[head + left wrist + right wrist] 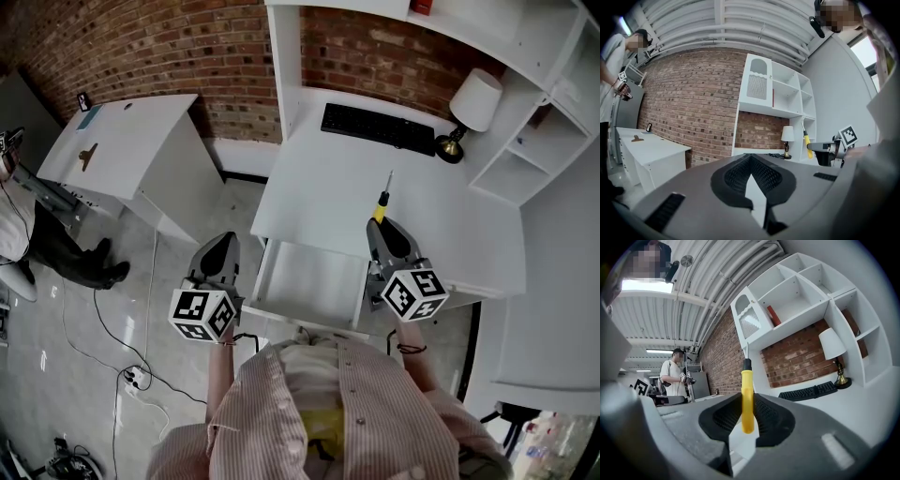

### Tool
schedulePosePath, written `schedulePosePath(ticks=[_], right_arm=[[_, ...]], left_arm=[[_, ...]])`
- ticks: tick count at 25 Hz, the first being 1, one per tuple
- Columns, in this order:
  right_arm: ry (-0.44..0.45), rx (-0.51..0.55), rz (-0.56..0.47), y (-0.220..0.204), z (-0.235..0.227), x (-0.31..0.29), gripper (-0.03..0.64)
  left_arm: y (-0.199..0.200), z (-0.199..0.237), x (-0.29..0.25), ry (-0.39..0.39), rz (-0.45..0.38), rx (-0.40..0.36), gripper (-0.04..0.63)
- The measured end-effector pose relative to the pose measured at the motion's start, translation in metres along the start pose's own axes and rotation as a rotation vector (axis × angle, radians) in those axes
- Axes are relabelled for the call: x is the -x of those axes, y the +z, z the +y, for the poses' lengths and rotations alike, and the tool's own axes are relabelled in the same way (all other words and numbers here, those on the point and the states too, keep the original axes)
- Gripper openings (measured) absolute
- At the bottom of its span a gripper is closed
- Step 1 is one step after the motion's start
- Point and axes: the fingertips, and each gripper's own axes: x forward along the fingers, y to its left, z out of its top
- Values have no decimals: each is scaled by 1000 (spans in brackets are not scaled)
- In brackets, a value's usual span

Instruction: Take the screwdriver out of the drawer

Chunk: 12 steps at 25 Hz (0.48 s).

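Two jaws of the right gripper (386, 227) clench the yellow screwdriver (747, 399) — left gripper (222, 242): jaws together, empty.

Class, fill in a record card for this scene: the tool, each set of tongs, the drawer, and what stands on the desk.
Screwdriver: yellow handle, clamped in the right tongs, shaft sticking out beyond their tips
Right tongs: shut on the screwdriver
Left tongs: shut, nothing between them, held left of the drawer
Drawer: open, pulled out from the desk's front edge
On desk: keyboard, lamp
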Motion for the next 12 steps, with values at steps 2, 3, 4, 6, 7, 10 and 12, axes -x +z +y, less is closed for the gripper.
schedulePosePath(ticks=[2,3,4,6,7,10,12], right_arm=[[4,4,-1,0,1,1,78],[6,6,-1,1,1,1,78],[9,9,0,1,2,1,78],[15,17,3,1,3,2,78],[19,23,4,1,3,2,78],[32,48,10,0,5,4,78],[41,60,12,0,7,4,78]], left_arm=[[0,0,2,5,-2,0,-2],[1,0,3,7,-2,-2,-2],[1,0,3,9,-1,-4,-2],[0,-1,4,13,3,-9,-2],[-1,-2,4,14,5,-11,-2],[-3,-4,7,21,9,-14,-2],[-3,-4,8,22,9,-19,-2]])
